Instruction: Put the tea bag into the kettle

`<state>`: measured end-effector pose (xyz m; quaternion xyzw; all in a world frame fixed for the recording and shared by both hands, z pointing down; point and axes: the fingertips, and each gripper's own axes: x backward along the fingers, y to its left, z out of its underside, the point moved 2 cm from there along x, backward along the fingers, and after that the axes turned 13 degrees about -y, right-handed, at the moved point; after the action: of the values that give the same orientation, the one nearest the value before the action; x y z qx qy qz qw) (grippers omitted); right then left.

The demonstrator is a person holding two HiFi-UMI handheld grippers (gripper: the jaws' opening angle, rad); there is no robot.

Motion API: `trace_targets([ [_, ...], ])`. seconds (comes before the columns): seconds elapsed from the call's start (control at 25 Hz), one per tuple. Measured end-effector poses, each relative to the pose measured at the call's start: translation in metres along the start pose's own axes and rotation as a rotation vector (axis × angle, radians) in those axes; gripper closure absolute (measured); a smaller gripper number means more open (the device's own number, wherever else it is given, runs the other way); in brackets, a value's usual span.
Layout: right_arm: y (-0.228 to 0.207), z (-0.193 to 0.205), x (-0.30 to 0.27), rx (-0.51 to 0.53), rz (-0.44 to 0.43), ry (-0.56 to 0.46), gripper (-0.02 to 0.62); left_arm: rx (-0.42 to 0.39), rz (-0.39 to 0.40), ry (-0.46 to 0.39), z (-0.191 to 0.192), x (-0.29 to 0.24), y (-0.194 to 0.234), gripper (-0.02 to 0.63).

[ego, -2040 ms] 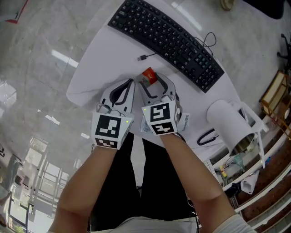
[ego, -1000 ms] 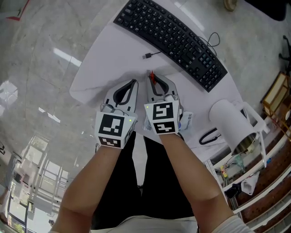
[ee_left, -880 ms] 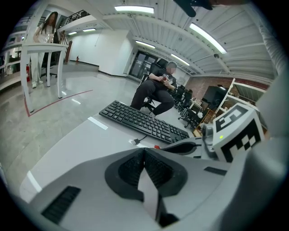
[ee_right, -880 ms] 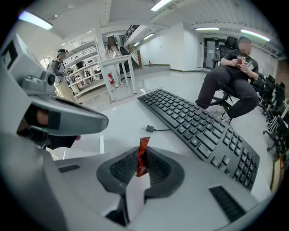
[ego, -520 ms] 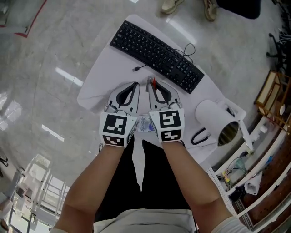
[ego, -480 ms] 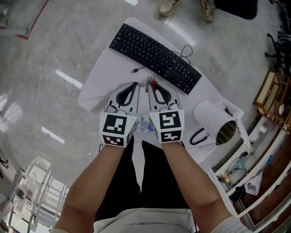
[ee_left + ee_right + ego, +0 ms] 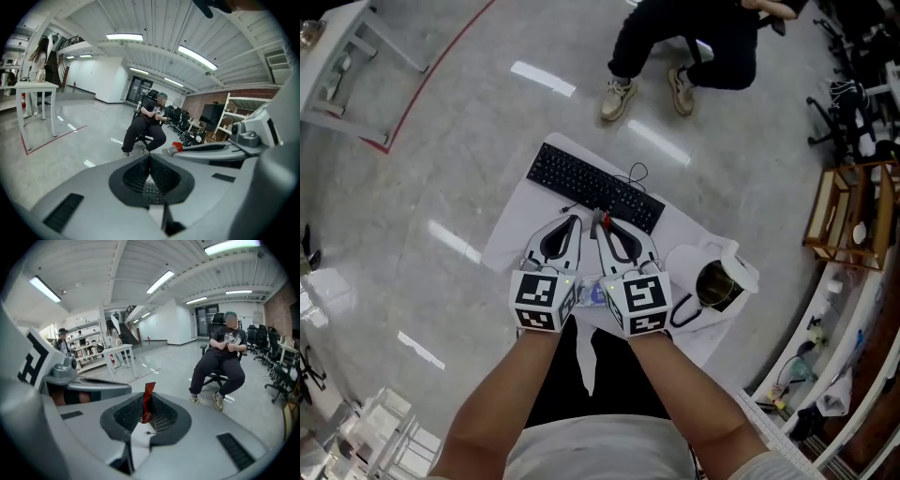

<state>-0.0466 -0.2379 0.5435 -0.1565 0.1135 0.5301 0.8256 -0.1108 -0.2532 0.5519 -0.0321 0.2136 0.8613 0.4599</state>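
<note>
A small red tea bag [image 7: 602, 222] is pinched at the tips of my right gripper [image 7: 599, 218], which is shut on it. In the right gripper view the tea bag [image 7: 148, 392] sticks up from between the closed jaws of that gripper [image 7: 146, 404]. My left gripper [image 7: 577, 220] hangs close beside it, shut with nothing between its jaws [image 7: 150, 156]. Both are held high above the white table [image 7: 517, 242]. The white kettle [image 7: 705, 264] stands on the table to the right of the grippers, lid off, its dark inside showing.
A black keyboard [image 7: 595, 187] with its cable lies on the table's far side, beyond the gripper tips. A person sits on a chair [image 7: 694, 37] past the table. Wooden shelves [image 7: 839, 202] and cluttered racks line the right side. Shiny floor surrounds the table.
Both grippers have risen well above the table, side by side, the right one still holding the tea bag. The table, keyboard and kettle now look smaller, and the kettle's opening shows from above.
</note>
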Motion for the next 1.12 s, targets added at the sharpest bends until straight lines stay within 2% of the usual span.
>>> trace_targets([
  [0.28, 0.005, -0.099, 0.075, 0.004, -0.007, -0.161, 0.545, -0.054, 0.009, -0.121, -0.102, 0.034, -0.076, 0.598],
  [0.56, 0.011, -0.169, 0.159, 0.012, -0.024, -0.285, 0.545, -0.075, 0.050, -0.176, -0.164, 0.074, -0.155, 0.598],
  [0.8, -0.001, -0.205, 0.221, 0.037, 0.010, -0.364, 0.545, -0.195, 0.136, -0.211, -0.192, 0.092, -0.222, 0.598],
  [0.96, -0.022, -0.214, 0.250, 0.042, 0.076, -0.399, 0.545, -0.204, 0.202, -0.211, -0.199, 0.086, -0.253, 0.598],
  [1.12, -0.030, -0.215, 0.266, 0.032, 0.170, -0.421, 0.545, -0.207, 0.306, -0.195, -0.202, 0.079, -0.272, 0.598],
])
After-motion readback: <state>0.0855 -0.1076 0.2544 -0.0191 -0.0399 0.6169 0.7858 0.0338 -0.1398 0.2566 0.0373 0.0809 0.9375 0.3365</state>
